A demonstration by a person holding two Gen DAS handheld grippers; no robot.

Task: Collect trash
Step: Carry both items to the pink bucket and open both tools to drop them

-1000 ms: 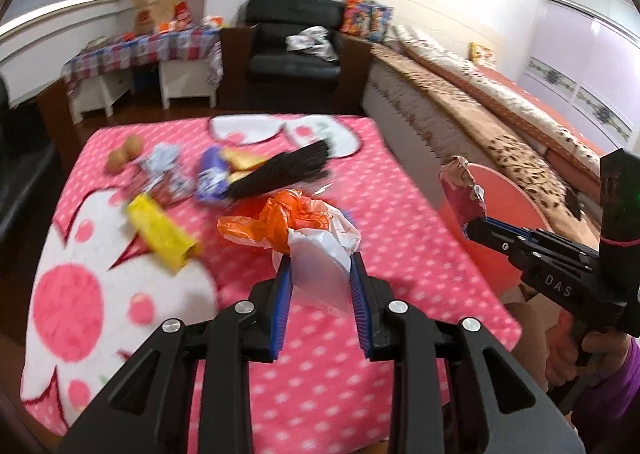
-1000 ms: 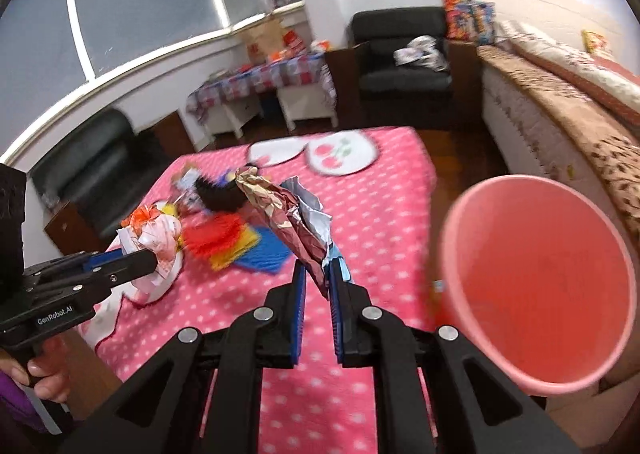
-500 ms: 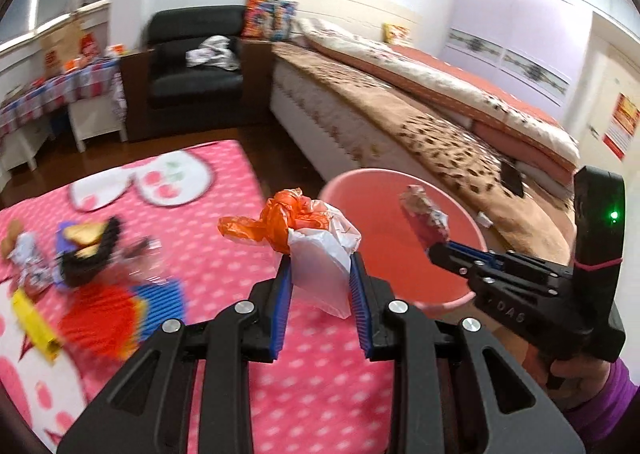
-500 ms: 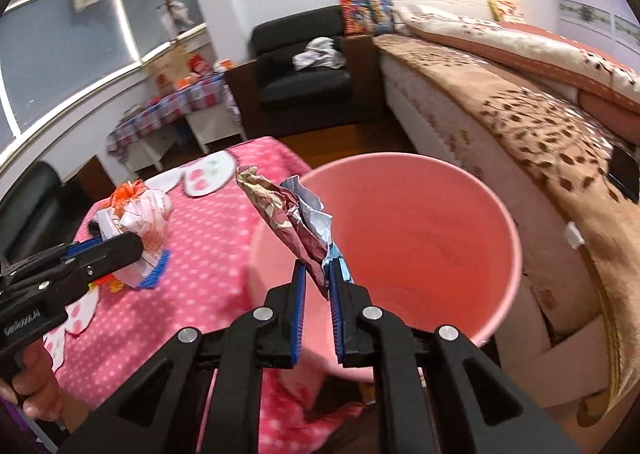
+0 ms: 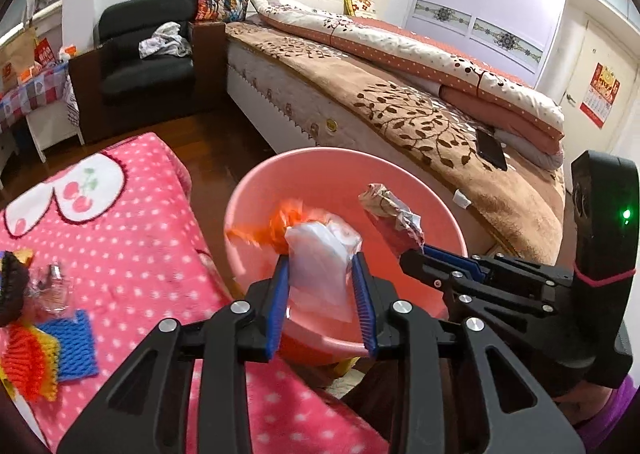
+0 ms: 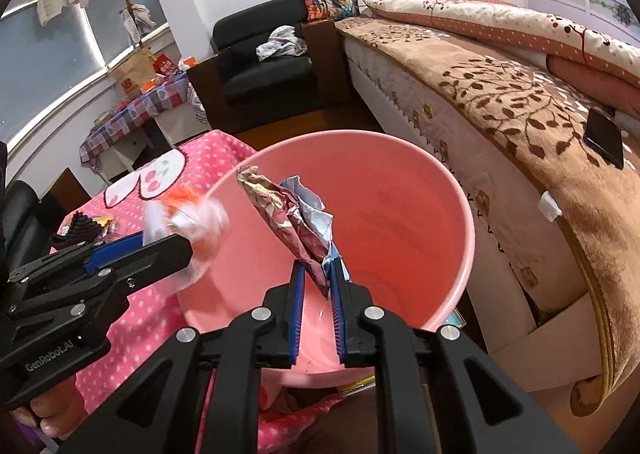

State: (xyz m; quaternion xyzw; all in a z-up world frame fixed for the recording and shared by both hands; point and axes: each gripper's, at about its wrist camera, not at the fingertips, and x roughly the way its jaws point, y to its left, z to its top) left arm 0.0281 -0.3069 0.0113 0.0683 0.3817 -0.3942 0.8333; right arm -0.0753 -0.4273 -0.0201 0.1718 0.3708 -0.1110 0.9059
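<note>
A pink bucket (image 5: 320,152) (image 6: 460,194) stands beside the table, and both grippers hang over its mouth. My left gripper (image 5: 320,258) (image 6: 188,250) has a white and orange plastic bag wad (image 5: 320,250) (image 6: 192,218) between its blue pads. Its jaws are opening; the bag still touches both pads and its top is blurred. Just to the right, my right gripper (image 6: 318,264) (image 5: 412,254) is shut on a crumpled foil wrapper (image 6: 288,214) (image 5: 388,210), which sticks up from its pads over the bucket.
The table's pink polka-dot cloth (image 5: 140,234) lies to the left, with foam fruit nets (image 5: 48,350) and clear plastic (image 5: 52,290) on it. A bed (image 5: 420,114) runs close behind the bucket, with a phone (image 5: 490,146) on it. A black armchair (image 5: 148,66) stands farther back.
Both grippers swung right from over the table to above the pink bucket, carrying the bag and the wrapper. The bag is now blurred between the left pads, which stand slightly wider.
</note>
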